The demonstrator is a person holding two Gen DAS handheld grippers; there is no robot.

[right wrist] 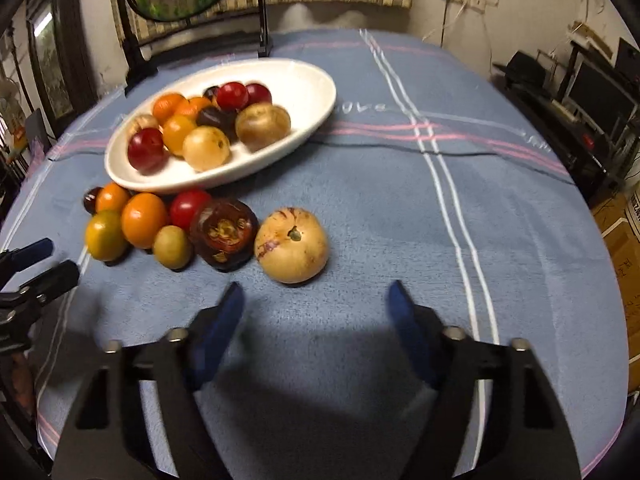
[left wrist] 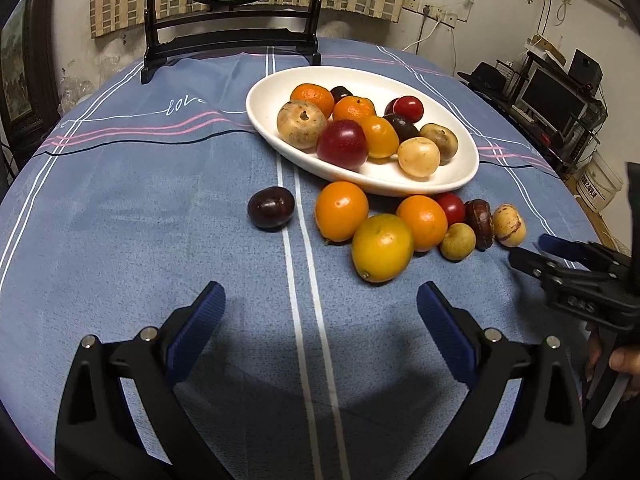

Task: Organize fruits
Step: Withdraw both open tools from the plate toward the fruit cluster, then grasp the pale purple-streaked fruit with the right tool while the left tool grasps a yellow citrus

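A white oval plate (left wrist: 400, 190) (right wrist: 180, 188) holds several fruits: oranges, red plums, tan ones. Loose fruits lie on the blue cloth just in front of it: a dark plum (left wrist: 271, 208) set apart at the left, two oranges (left wrist: 341, 211), a yellow-green citrus (left wrist: 382, 247), a red tomato (left wrist: 451, 206), a dark brown mangosteen (right wrist: 224, 236) and a tan speckled fruit (left wrist: 509, 226) (right wrist: 291, 245). My left gripper (left wrist: 320, 292) (right wrist: 60, 258) is open over bare cloth. My right gripper (right wrist: 316, 288) (left wrist: 528, 246) is open just short of the tan fruit, nothing between its fingers.
A black wooden stand (left wrist: 232, 44) with a round painted screen stands behind the plate. The round table drops off at the right, where shelves with a monitor (left wrist: 560, 100) and a white bucket (left wrist: 600, 184) stand. A hand (left wrist: 624, 360) grips the right tool.
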